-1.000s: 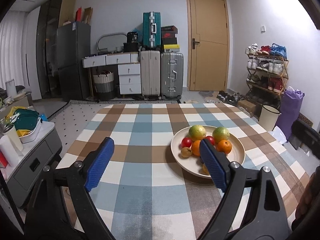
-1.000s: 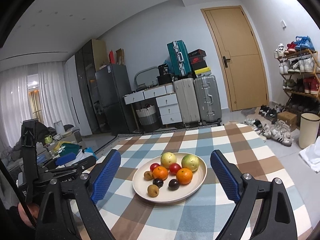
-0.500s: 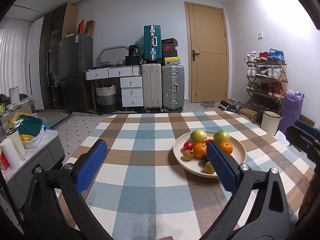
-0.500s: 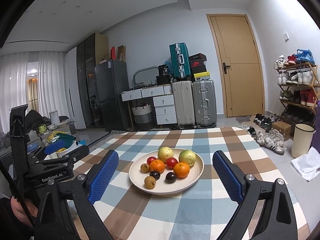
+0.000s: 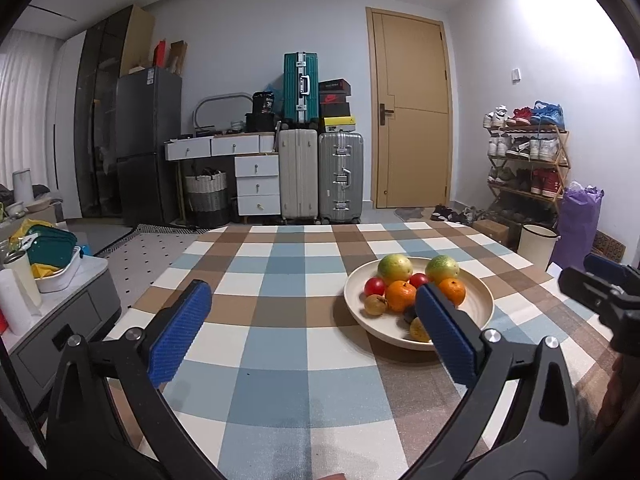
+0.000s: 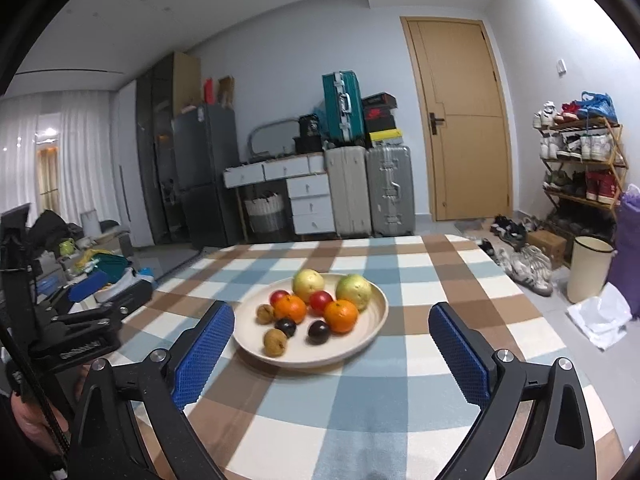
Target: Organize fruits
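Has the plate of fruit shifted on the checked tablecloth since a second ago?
No. In the right wrist view the plate sits on the same brown and blue squares of the tablecloth; only the camera's viewpoint dropped.

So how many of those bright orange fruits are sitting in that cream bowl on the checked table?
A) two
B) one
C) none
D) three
A: the right wrist view shows two orange fruits in the bowl, one orange on the left beside a red fruit and another orange on the right in front of a green fruit.
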